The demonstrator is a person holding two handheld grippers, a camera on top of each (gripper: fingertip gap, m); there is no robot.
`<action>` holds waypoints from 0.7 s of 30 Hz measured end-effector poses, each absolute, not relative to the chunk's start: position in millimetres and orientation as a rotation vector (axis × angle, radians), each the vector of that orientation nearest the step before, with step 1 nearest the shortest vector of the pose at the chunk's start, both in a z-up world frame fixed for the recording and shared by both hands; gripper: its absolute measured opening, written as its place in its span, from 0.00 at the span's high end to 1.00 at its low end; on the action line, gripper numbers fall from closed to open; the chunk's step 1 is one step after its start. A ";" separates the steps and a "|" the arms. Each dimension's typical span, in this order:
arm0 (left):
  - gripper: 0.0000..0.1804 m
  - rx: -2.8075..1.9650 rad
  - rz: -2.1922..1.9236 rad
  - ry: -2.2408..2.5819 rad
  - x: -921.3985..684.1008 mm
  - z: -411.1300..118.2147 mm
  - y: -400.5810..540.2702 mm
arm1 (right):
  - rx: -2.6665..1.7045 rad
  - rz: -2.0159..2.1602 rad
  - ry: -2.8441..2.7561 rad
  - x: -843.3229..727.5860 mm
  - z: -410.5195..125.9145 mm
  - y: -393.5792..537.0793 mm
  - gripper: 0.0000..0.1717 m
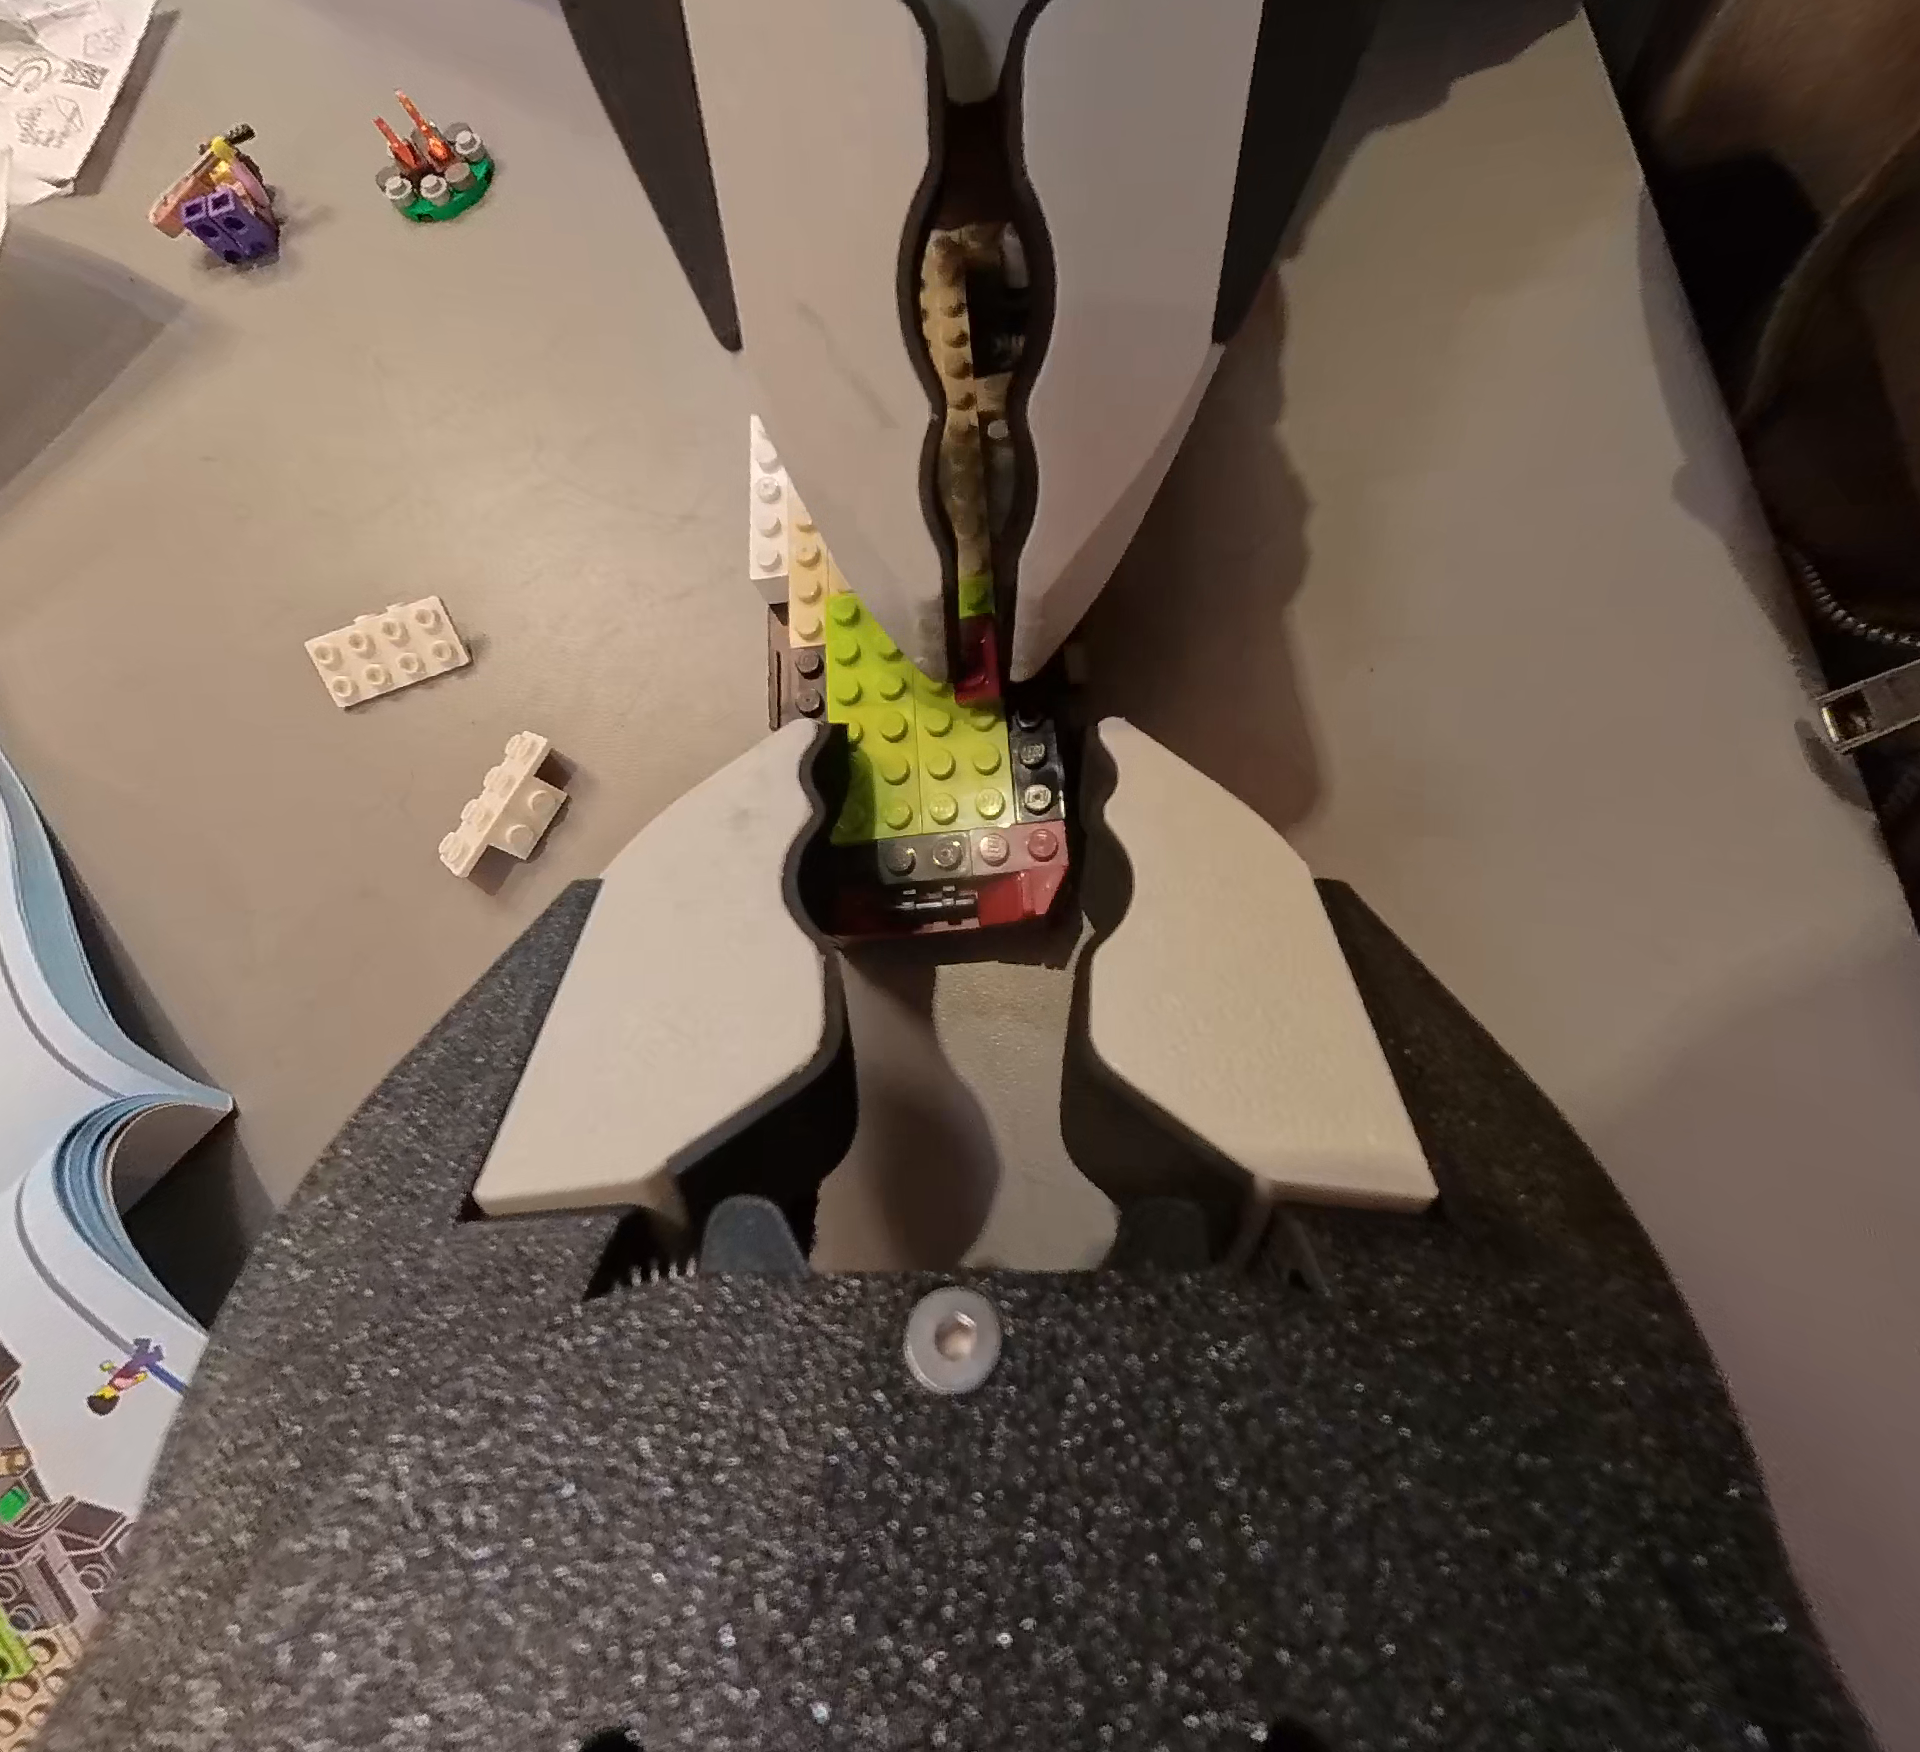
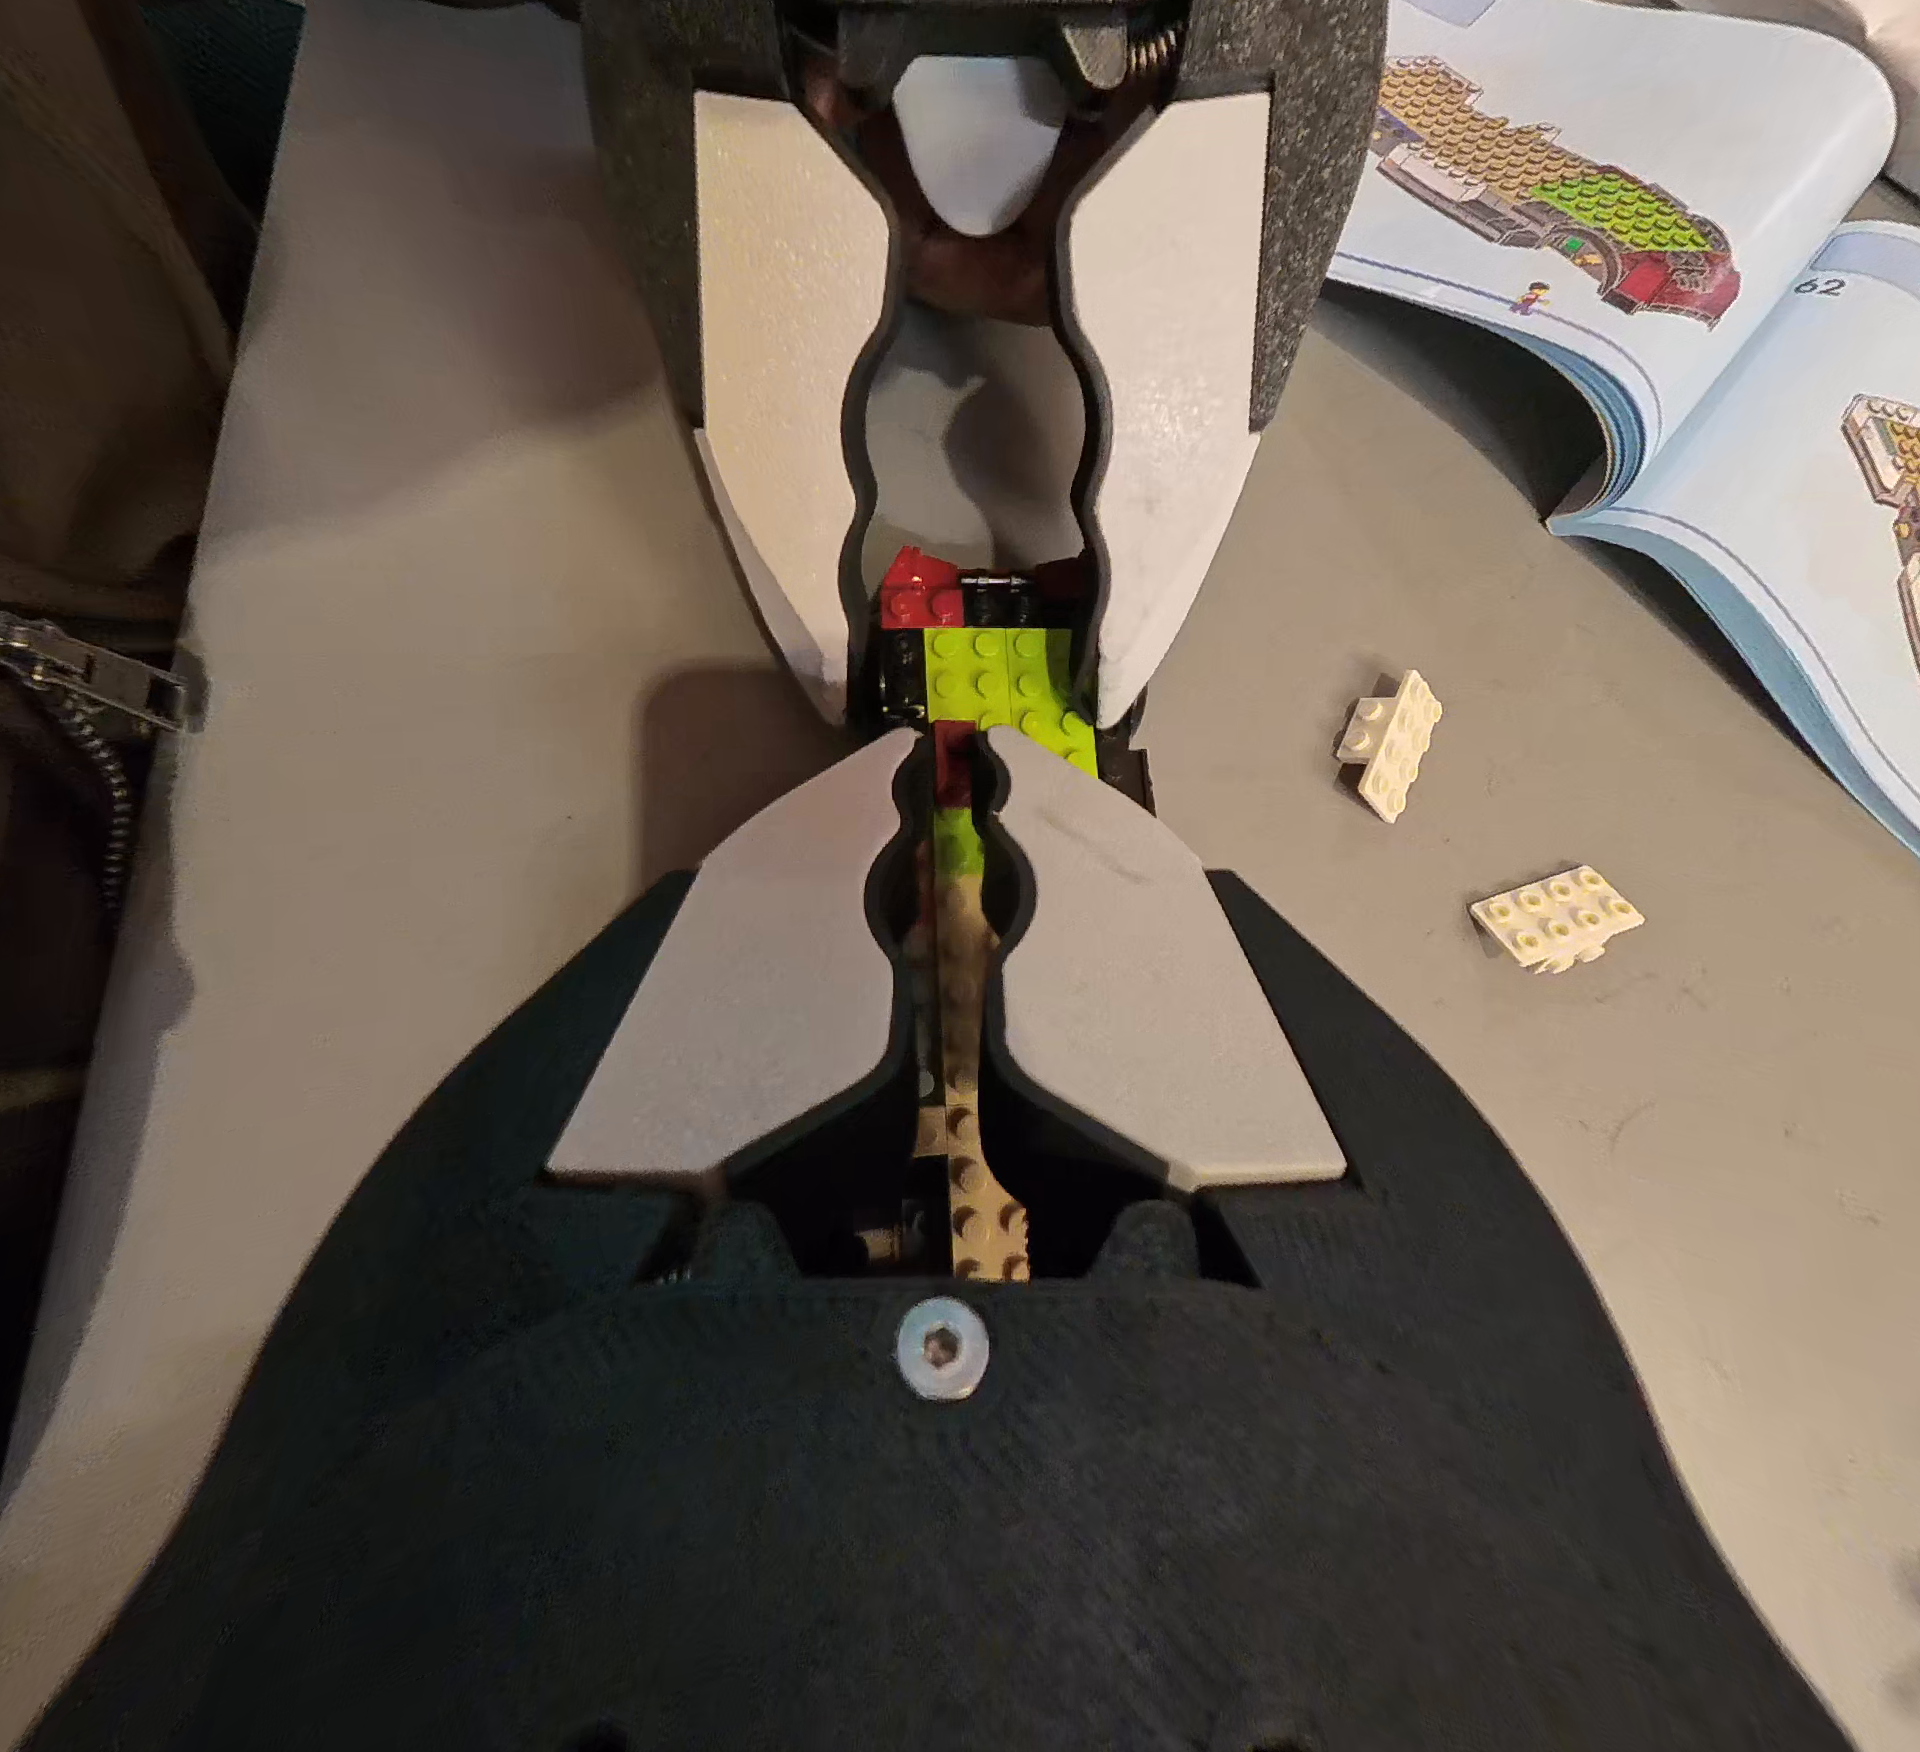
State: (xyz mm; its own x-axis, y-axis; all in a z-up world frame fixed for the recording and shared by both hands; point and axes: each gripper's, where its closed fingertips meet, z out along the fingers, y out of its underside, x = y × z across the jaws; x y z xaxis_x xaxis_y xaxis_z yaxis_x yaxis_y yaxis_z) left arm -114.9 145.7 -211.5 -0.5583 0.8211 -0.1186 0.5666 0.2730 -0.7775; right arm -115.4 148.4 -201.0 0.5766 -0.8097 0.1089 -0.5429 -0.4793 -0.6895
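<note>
Two handheld grippers face each other head-on, tips almost meeting over the table. Left gripper (image 1: 951,829): speckled black body, grey fingers (image 1: 707,881) spread wide, jaws straddling the end of the brick model (image 1: 925,767), both inner faces against its sides. Right gripper (image 2: 951,746): smooth black body, grey fingers (image 2: 831,829) nearly together, tips pinched on a small dark red brick (image 2: 953,757) atop that model. In each wrist view the opposite gripper enters from the top edge, pointing down toward the camera's own fingertips. No hands or arms visible.
</note>
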 end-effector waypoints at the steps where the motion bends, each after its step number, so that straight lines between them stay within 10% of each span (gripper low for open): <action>1: 0.76 -1.275 1.173 -2.240 -114.9 -211.4 146.0 | -2.194 -0.571 1.074 -115.7 -200.1 148.6 0.96; 21: 0.80 -1.058 1.469 -2.148 -91.7 -154.6 148.6 | -1.625 -1.274 1.959 -260.0 -107.3 -69.5 0.96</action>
State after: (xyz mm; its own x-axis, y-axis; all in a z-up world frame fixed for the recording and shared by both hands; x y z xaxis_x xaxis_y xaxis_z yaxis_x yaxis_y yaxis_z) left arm -91.7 148.6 -154.6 -0.6691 0.7311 -0.1333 0.3894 0.1922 -0.9008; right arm -260.0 -69.5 -107.3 -0.3189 -0.8991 0.2998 -0.6384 -0.0300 -0.7691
